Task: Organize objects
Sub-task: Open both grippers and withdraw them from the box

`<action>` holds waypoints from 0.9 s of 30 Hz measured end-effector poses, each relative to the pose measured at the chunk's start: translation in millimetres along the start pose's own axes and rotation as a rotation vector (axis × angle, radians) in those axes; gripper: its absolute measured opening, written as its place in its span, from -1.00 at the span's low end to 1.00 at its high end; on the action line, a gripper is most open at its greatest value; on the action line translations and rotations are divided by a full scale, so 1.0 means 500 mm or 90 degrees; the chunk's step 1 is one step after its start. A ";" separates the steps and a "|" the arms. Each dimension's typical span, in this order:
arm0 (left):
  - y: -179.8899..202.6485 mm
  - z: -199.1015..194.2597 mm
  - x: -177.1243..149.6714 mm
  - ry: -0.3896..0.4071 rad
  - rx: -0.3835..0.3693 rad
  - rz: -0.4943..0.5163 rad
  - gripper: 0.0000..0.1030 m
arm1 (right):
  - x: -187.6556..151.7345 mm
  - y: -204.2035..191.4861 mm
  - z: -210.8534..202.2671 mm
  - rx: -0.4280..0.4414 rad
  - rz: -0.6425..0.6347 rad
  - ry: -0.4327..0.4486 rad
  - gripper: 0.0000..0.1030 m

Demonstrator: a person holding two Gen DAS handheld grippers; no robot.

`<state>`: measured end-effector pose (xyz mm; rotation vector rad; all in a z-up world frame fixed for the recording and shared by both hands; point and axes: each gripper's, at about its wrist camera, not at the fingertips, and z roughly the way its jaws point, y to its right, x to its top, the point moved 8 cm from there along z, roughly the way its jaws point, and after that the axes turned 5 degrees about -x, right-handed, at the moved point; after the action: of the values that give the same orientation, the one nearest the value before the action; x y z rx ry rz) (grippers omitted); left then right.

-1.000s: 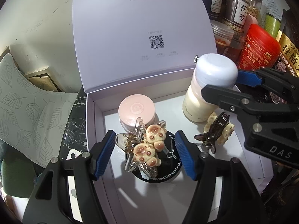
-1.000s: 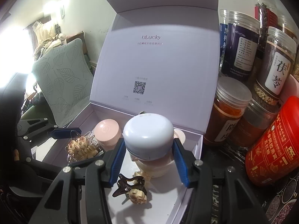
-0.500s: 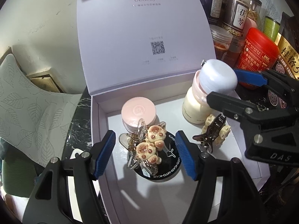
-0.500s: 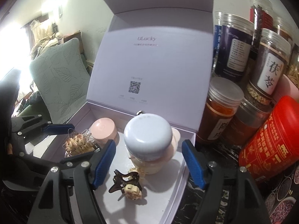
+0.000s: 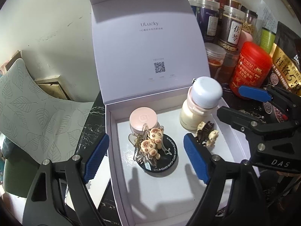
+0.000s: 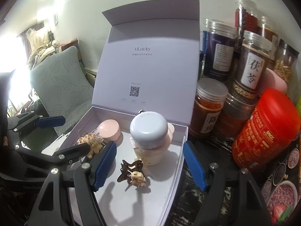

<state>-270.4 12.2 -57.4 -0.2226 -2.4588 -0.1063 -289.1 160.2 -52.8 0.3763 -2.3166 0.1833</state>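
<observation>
Black marble-patterned countertop [image 6: 190,194] is carrying an open lavender gift box [image 5: 150,60], with clear lidded jars [image 6: 208,109] and a red canister [image 6: 263,131] standing just beside it.

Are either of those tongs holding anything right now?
No. Both the left tongs and right tongs are open, empty, above the box.

My cameras bend everything: black corners ring both views and straight edges bow outward. Left of the open box [image 6: 148,71], a window [image 6: 11,71] blows out to pure white in my right wrist view. Light falls from above and behind me, throwing soft finger shadows onto the box floor [image 5: 169,192]. Focus is fairly sharp at centre and softer toward the rims.
</observation>
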 end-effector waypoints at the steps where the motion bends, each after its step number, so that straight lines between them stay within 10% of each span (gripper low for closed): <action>1: 0.000 -0.008 -0.001 0.005 0.001 0.000 0.60 | 0.000 0.001 -0.007 -0.003 0.001 0.002 0.44; 27: -0.006 -0.198 -0.026 0.074 0.021 -0.013 0.70 | -0.011 -0.037 -0.198 -0.051 -0.023 0.033 0.52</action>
<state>-200.5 -5.6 11.7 -0.1732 -2.3459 -0.0853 -212.7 168.2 12.5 0.3696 -2.2568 0.0816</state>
